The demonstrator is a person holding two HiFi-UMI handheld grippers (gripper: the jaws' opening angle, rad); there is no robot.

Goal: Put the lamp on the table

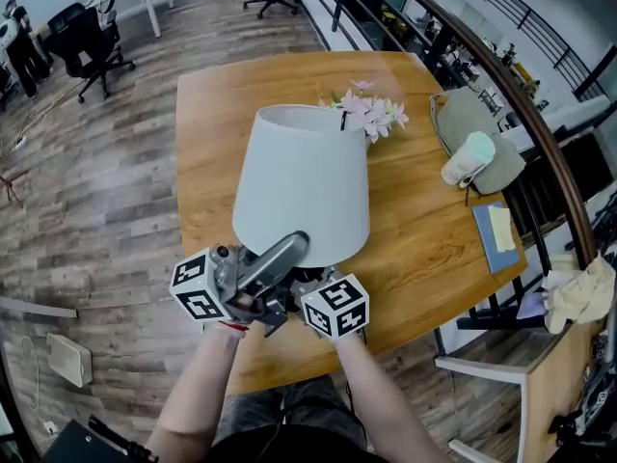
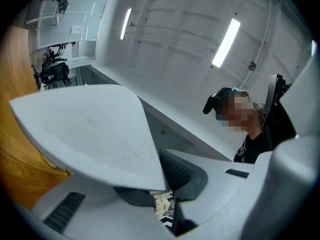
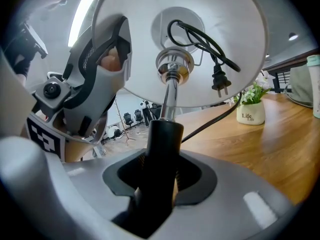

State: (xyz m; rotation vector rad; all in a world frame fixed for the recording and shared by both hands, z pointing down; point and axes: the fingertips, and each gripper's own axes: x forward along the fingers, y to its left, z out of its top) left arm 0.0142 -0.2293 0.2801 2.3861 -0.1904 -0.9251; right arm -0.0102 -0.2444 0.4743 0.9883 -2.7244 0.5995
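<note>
A lamp with a white conical shade (image 1: 301, 186) hangs tilted over the near edge of the wooden table (image 1: 424, 249). My left gripper (image 1: 289, 249) is shut on the shade's lower rim; in the left gripper view the rim (image 2: 90, 134) runs between its jaws (image 2: 160, 189). My right gripper (image 1: 310, 280), mostly hidden under the shade, is shut on the lamp's black stem (image 3: 162, 149), its jaws (image 3: 160, 184) closed around it. The right gripper view looks up into the shade (image 3: 220, 44), where the coiled black cord and plug (image 3: 218, 79) hang. The lamp's base is not visible.
A small pot of pink flowers (image 1: 371, 114) stands on the table just behind the shade. At the right side lie a grey cap with a white cup (image 1: 472, 157) and a blue notebook (image 1: 496, 234). A chair (image 1: 501, 355) stands at the table's right corner.
</note>
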